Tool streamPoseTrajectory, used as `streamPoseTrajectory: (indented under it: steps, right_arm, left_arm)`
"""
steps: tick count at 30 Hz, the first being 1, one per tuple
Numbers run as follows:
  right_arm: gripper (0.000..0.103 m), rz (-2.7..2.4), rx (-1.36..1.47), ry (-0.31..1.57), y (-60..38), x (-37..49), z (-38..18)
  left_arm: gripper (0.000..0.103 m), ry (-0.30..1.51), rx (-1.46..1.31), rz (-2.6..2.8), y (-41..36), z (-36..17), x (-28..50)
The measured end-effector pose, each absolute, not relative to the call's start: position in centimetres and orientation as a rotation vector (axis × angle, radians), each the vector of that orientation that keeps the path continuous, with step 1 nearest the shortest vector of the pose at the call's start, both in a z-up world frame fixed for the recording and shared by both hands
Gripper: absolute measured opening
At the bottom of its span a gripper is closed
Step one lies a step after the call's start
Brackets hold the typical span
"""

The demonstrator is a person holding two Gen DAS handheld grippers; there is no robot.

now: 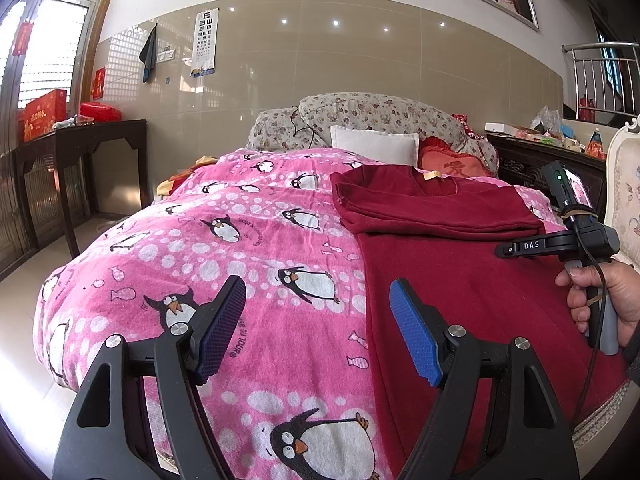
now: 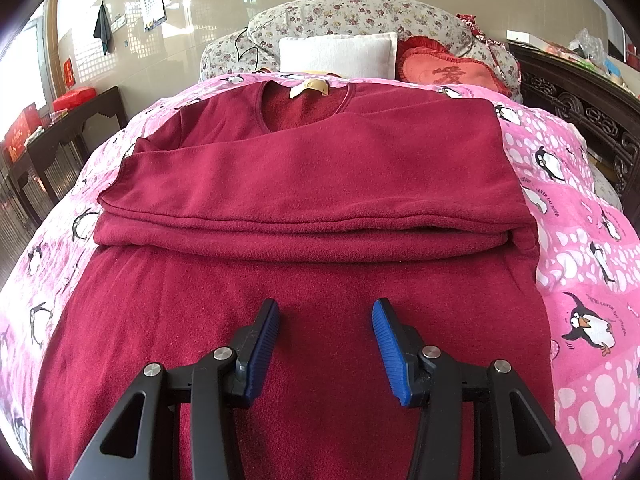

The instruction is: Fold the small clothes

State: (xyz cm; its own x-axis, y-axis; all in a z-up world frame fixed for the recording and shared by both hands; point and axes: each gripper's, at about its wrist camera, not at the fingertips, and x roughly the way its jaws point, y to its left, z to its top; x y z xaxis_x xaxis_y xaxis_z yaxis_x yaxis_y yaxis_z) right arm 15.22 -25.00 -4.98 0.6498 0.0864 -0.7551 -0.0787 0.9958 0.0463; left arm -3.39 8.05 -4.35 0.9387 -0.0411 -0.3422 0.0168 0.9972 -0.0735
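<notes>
A dark red long-sleeved top lies flat on the pink penguin blanket, collar at the far end, both sleeves folded across its chest. It also shows in the left wrist view, to the right. My left gripper is open and empty, held above the blanket at the top's left edge. My right gripper is open and empty, above the lower middle of the top. In the left wrist view the right gripper's body is held in a hand at the right.
A white pillow, a red heart cushion and floral bedding lie at the bed's head. A dark wooden table with red boxes stands left. A carved dark headboard is on the right.
</notes>
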Motion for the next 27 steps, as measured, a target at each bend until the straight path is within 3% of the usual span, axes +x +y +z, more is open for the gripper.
streamPoseTrajectory:
  steps: [27]
  right_arm:
    - [0.047,0.098,0.017,0.854,-25.06,15.32,-5.06]
  left_arm:
    - [0.075,0.364,-0.082,-0.035,7.87,-4.19,-3.09]
